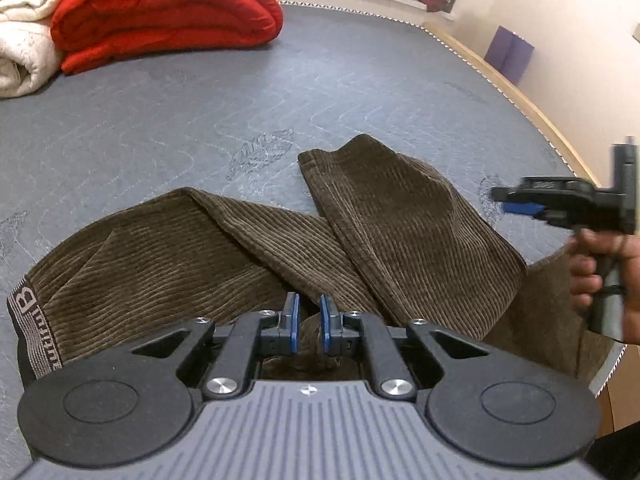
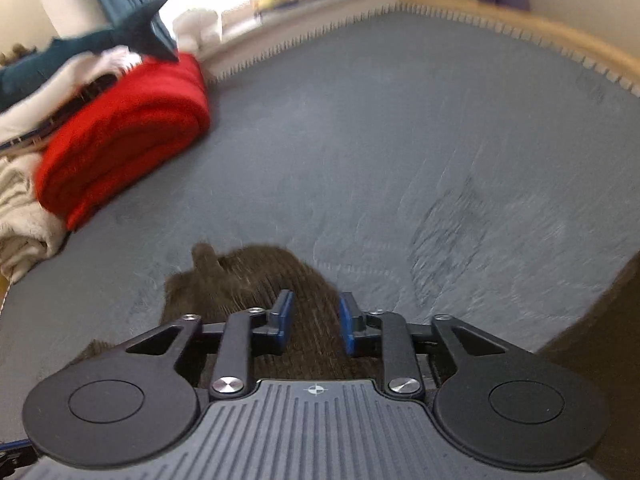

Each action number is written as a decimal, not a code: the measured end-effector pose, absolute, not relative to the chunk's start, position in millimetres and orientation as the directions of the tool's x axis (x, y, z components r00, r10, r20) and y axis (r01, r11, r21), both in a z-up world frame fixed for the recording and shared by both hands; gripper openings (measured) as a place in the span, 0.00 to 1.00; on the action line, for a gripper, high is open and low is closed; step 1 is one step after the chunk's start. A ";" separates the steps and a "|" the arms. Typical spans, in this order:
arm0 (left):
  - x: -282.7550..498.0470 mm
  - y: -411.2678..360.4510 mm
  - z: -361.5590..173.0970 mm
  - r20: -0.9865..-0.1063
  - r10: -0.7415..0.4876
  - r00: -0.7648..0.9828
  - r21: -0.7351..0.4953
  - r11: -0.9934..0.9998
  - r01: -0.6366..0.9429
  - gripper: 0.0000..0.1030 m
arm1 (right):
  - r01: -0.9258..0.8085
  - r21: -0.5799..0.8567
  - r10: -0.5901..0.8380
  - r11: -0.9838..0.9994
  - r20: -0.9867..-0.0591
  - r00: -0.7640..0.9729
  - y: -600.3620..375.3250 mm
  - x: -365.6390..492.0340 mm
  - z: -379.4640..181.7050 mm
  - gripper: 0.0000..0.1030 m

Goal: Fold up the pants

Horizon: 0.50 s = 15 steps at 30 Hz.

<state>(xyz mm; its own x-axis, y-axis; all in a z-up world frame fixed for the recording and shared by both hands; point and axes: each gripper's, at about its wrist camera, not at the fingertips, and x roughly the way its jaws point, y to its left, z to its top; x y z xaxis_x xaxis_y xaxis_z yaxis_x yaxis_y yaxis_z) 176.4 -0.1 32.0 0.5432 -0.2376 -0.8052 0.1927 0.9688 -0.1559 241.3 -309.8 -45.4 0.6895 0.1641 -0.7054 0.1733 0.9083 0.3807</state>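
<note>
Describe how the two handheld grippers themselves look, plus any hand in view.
Both the left gripper and right gripper share black linkage arms, silver screws, blue finger pads, round black discs and a ribbed grey body with a crosshair mark. A bare hand grips the right one's dark handle.

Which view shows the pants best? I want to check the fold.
The left wrist view: the pants lie sharp and almost whole, both legs and waistband visible. The right wrist view is blurred and shows only a small dark patch beyond its fingers.

My right gripper (image 2: 314, 322) hangs with its jaws apart above brown corduroy pants (image 2: 256, 280) on the grey mattress (image 2: 400, 140). Red folded blanket (image 2: 124, 132) far left. View blurred.
</note>
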 end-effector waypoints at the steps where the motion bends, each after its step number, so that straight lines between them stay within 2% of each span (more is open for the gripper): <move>1: 177.7 2.7 31.5 -0.806 -0.241 0.541 -0.163 0.968 0.189 0.12 | 0.164 0.387 0.185 0.907 -0.718 0.671 -308.5 250.8 -54.9 0.34; 5: 177.7 7.5 28.5 -0.811 -0.238 0.534 -0.164 0.969 0.184 0.12 | 0.165 0.325 0.149 0.931 -0.754 0.640 -304.2 277.1 -75.6 0.44; 9: 183.7 10.8 22.8 -0.822 -0.224 0.524 -0.151 0.972 0.180 0.12 | 0.163 0.330 0.166 0.930 -0.770 0.616 -306.0 293.9 -89.6 0.44; 12: 188.8 16.8 19.5 -0.828 -0.210 0.520 -0.139 0.975 0.172 0.14 | 0.075 0.367 0.266 0.927 -0.785 0.560 -297.1 304.5 -96.7 0.44; 15: 191.6 24.8 18.6 -0.832 -0.198 0.517 -0.131 0.978 0.164 0.14 | -0.015 0.318 0.275 0.948 -0.792 0.544 -282.2 306.4 -90.0 0.44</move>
<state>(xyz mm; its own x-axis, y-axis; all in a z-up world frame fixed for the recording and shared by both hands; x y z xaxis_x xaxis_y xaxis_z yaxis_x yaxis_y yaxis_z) 191.6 24.8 18.6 0.5175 -0.1980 -0.8325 0.1637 0.9778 -0.1308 306.4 -282.2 -90.0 0.5445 0.2748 -0.7925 -0.0154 0.9479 0.3181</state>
